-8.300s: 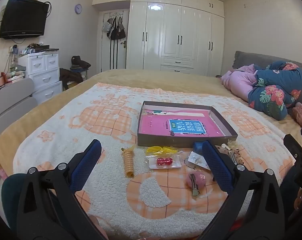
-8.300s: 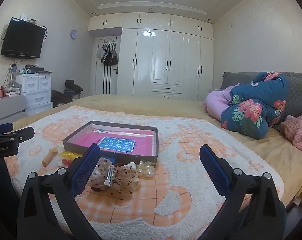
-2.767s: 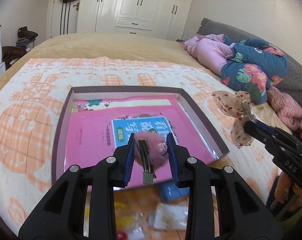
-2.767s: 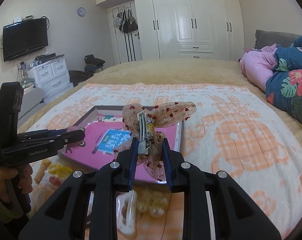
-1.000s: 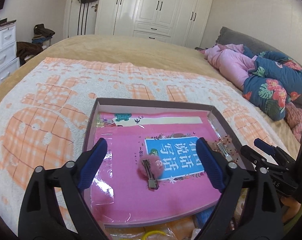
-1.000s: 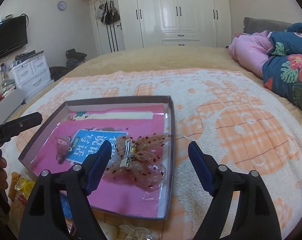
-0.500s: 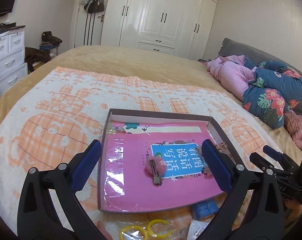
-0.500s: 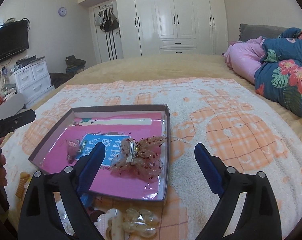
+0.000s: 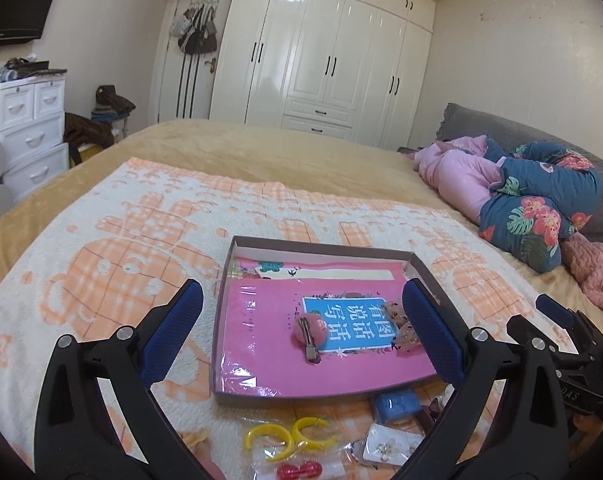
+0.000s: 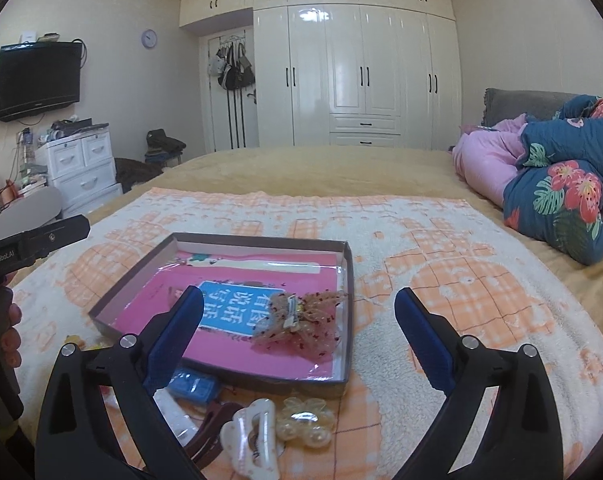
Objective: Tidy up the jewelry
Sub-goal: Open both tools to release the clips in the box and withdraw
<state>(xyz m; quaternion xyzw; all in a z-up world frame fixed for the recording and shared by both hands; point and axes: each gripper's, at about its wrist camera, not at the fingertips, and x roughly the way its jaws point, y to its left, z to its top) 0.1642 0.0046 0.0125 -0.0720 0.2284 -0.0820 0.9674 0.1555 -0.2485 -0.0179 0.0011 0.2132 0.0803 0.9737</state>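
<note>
One shallow box (image 9: 421, 268) holds two hair clips: one pink pom-pom clip (image 9: 310, 330) and one sheer spotted bow clip (image 10: 301, 326). In front of it lie two yellow rings (image 9: 287, 436), one blue pouch (image 9: 395, 402), one white claw clip (image 10: 253, 436), one pearl clip (image 10: 305, 426) and one earring card (image 9: 389, 446).

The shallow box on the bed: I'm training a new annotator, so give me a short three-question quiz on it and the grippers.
1. True or false: the pink fuzzy clip lies inside the shallow box.
2. Which lies outside the box? A) sheer bow clip B) yellow hoops C) the pink fuzzy clip
3. Fill in: the left gripper and right gripper both stand ____, holding nothing.

Key: 1 true; 2 B; 3 open.
</note>
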